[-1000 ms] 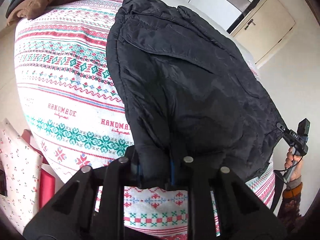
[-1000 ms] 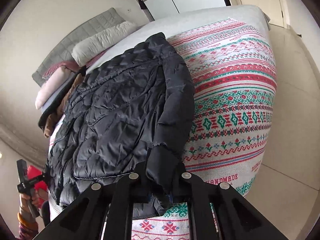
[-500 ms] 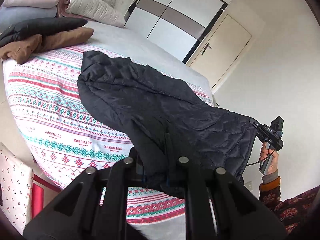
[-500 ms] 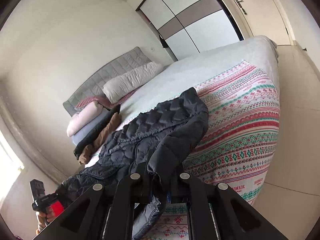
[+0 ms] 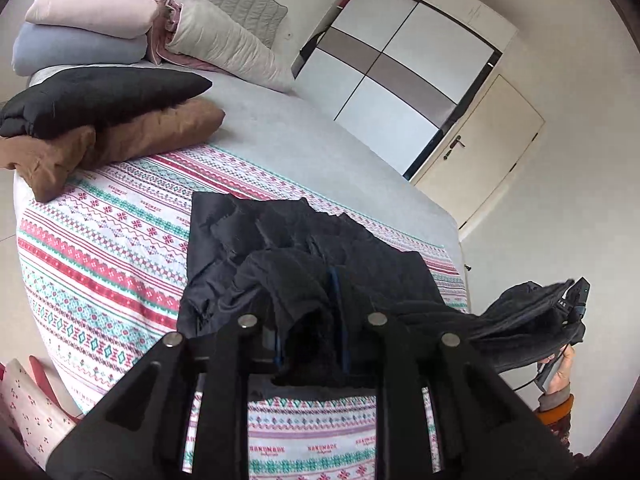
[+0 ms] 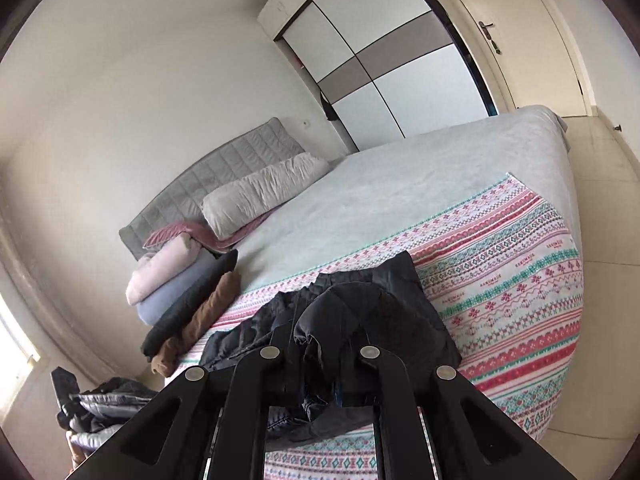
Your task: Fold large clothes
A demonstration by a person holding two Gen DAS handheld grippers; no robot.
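Observation:
A black quilted jacket (image 5: 304,248) lies bunched on the patterned blanket (image 5: 104,248) of the bed, its near edge lifted off the bed. My left gripper (image 5: 308,344) is shut on one bottom corner of the jacket. My right gripper (image 6: 320,364) is shut on the other corner of the jacket (image 6: 360,312). In the left wrist view the right gripper (image 5: 572,304) shows at the right edge with jacket cloth in it. In the right wrist view the left gripper (image 6: 64,392) shows at the lower left with cloth in it.
Folded black (image 5: 100,96) and brown (image 5: 120,140) garments are stacked at the bed's left side. Pillows (image 5: 224,40) and a grey headboard (image 6: 212,176) are at the far end. A wardrobe (image 5: 400,80) and a door (image 5: 488,144) stand behind. A patterned bag (image 5: 24,412) is on the floor.
Both grippers have risen and tilted up, lifting the jacket's bottom edge toward its top. The jacket, flat one second ago, is now bunched and doubled over.

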